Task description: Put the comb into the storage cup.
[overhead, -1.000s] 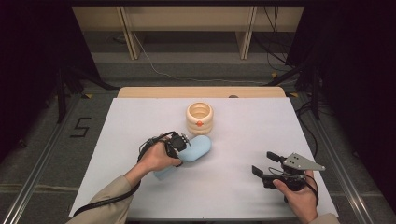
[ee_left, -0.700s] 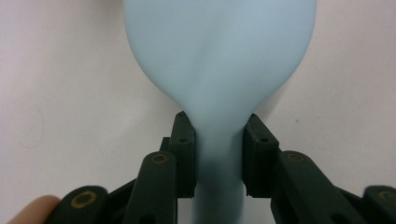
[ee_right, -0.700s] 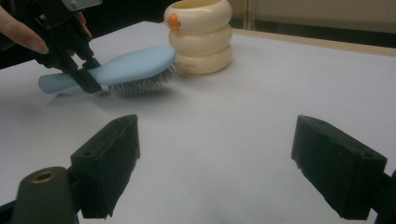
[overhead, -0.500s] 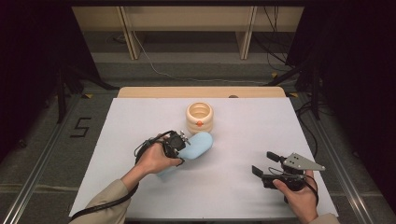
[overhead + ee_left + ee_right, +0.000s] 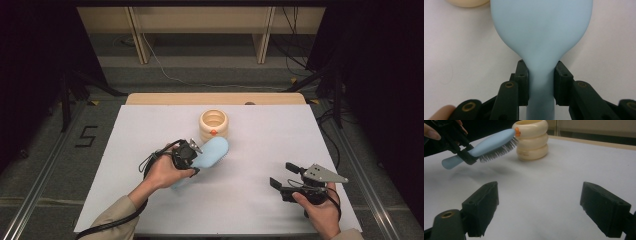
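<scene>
A light blue hairbrush [image 5: 214, 151] hangs above the white table, bristles down, its head tilted up toward a cream ringed holder [image 5: 213, 125] with an orange dot. My left gripper [image 5: 192, 151] is shut on the brush's narrow neck; in the left gripper view the pads [image 5: 522, 82] press both sides of the brush [image 5: 541, 27], and the holder [image 5: 466, 3] peeks in at the top. The right gripper view shows the brush [image 5: 491, 142] tip almost at the holder [image 5: 532, 141]. My right gripper [image 5: 283, 174] rests open and empty at the front right, with nothing between its jaws [image 5: 539, 210].
The white table top [image 5: 300, 135] has free room around both hands. Its wooden far edge [image 5: 215, 98] faces grey floor with cables and table legs. Dark stands flank both sides.
My left gripper has lifted the hairbrush a little and carried its head closer to the cream holder. The right gripper has stayed in place.
</scene>
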A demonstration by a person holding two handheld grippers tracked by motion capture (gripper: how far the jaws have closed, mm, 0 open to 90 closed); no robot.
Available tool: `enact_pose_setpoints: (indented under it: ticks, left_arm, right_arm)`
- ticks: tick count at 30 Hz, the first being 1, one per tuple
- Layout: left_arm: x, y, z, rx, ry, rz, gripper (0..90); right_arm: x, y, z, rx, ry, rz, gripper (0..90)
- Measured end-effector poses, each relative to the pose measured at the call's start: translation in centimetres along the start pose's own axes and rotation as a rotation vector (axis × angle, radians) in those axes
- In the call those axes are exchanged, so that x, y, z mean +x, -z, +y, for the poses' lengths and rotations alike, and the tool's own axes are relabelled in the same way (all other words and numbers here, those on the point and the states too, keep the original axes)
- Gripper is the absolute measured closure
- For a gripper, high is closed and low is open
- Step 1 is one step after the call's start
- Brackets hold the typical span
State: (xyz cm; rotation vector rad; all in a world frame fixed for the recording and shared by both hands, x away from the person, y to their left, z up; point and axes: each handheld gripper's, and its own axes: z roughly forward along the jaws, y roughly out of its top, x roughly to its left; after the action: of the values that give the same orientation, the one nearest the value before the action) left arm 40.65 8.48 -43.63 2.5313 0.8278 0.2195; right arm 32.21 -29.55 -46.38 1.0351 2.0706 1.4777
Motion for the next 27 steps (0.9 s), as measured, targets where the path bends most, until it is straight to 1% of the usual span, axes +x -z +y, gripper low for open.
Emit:
enact_pose_setpoints:
  ticks: [1,6,10,17,18,21,24,27]
  left_arm:
    - [-0.1,0.0,-0.1,-0.012,0.008,0.002,69.4]
    - [-0.3,0.1,-0.4,-0.048,0.008,0.005,69.4]
    - [-0.6,0.2,-0.7,-0.078,0.018,0.004,69.4]
    - [-0.9,0.9,-0.7,-0.132,0.03,0.012,69.4]
    - [-0.9,1.0,-0.7,-0.137,0.035,0.013,69.4]
    - [-0.9,1.1,-0.7,-0.144,0.043,-0.012,69.4]
    - [-1.0,1.0,-0.7,-0.15,0.041,-0.007,69.4]
    - [-1.0,1.1,-0.7,-0.158,0.043,-0.013,69.4]
  right_arm:
    - [0.0,0.0,0.0,-0.002,0.0,0.001,16.1]
    - [0.0,-0.1,0.0,0.001,0.001,-0.001,16.1]
    - [0.0,-0.1,0.0,0.001,0.0,-0.002,16.1]
    - [0.0,0.0,0.0,-0.001,0.002,0.004,16.1]
    - [0.0,0.0,0.0,-0.001,0.002,0.005,16.1]
    - [0.0,0.0,0.0,-0.001,0.003,0.009,16.1]
    - [0.0,0.0,0.0,-0.006,0.003,0.012,16.1]
    - [0.0,0.0,0.0,-0.007,0.003,0.012,16.2]
